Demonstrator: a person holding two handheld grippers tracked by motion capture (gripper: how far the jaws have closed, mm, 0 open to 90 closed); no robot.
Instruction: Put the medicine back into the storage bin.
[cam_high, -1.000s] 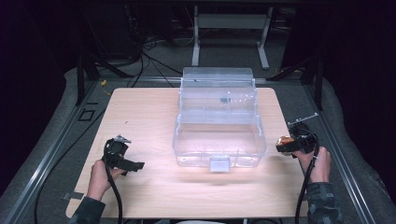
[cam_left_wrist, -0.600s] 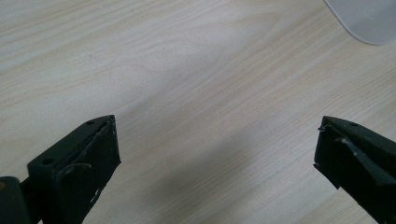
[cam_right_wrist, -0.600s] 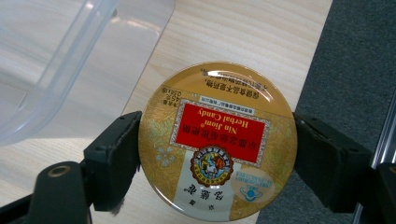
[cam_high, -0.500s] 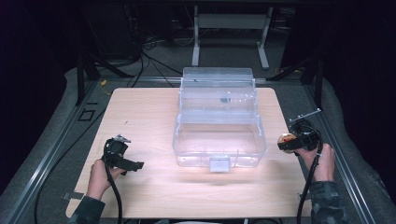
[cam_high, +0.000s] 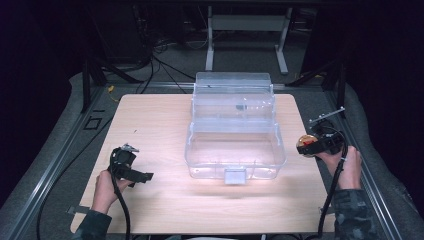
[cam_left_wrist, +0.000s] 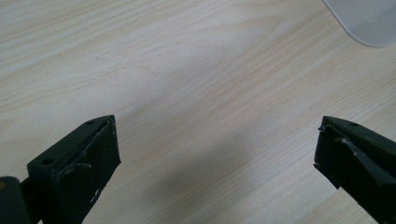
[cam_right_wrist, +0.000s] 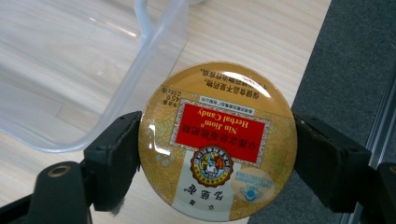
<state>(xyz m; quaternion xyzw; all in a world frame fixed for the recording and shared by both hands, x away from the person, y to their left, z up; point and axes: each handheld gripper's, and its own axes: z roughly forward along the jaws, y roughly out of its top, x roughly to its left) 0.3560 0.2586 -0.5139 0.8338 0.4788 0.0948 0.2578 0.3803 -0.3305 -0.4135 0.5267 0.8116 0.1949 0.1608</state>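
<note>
At the desk's (cam_high: 150, 120) right edge, the right gripper (cam_right_wrist: 217, 154) is clamped on a round candy tin (cam_right_wrist: 217, 140) beside the open clear plastic box (cam_high: 235, 150), empty and awaiting the tin, while the left gripper (cam_left_wrist: 217, 149) rests with jaws apart near the front left corner.

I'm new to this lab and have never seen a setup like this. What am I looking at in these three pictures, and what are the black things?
A person sits at a wooden table, holding a hand-held two-jaw gripper in each hand. One picture looks down from above. The other two come from cameras riding on the grippers, looking along their black jaws. An open clear plastic box stands mid-table. The right gripper clamps a round gold candy tin near the box's edge. The left gripper is open with nothing between its jaws, above bare wood.
</note>
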